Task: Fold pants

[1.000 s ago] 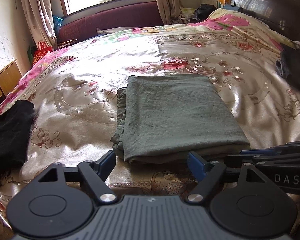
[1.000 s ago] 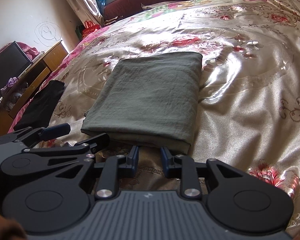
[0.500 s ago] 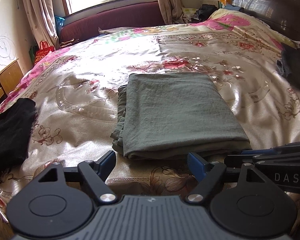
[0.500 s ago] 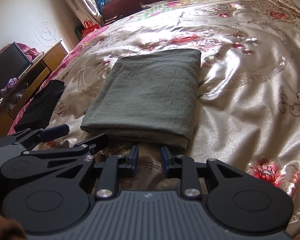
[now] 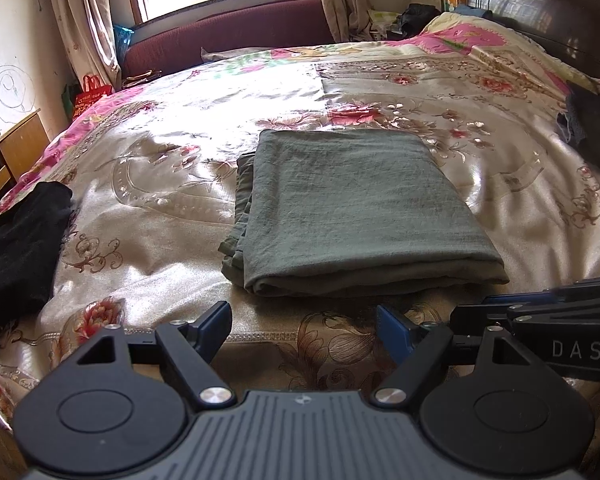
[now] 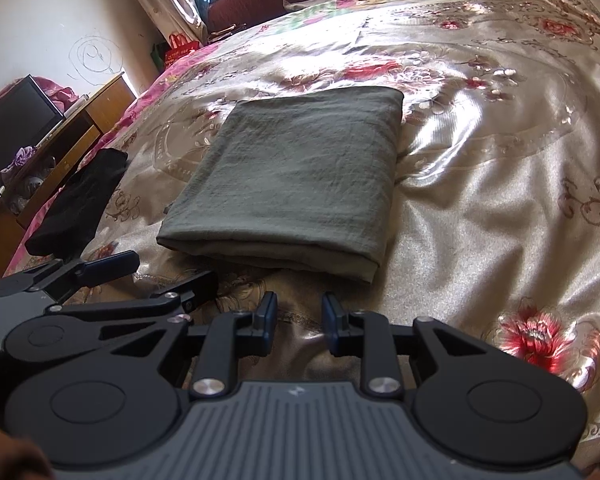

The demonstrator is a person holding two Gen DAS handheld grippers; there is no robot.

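Note:
The grey-green pants (image 5: 352,208) lie folded into a flat rectangle on the flowered satin bedspread (image 5: 172,152). They also show in the right wrist view (image 6: 296,184). My left gripper (image 5: 304,324) is open and empty, just short of the fold's near edge. My right gripper (image 6: 298,320) is open with a narrow gap, empty, a little back from the near edge. The left gripper shows at the left of the right wrist view (image 6: 112,268); the right gripper's body shows at the right of the left wrist view (image 5: 560,320).
A black garment (image 5: 20,248) lies at the bed's left edge, also in the right wrist view (image 6: 80,200). Another dark garment (image 5: 592,132) lies at the right by the headboard. A wooden desk (image 6: 72,136) with a monitor stands left of the bed.
Both grippers have drawn back a little from the folded pants, which now sit slightly farther off. The pants have not moved. Both grippers' openings are unchanged.

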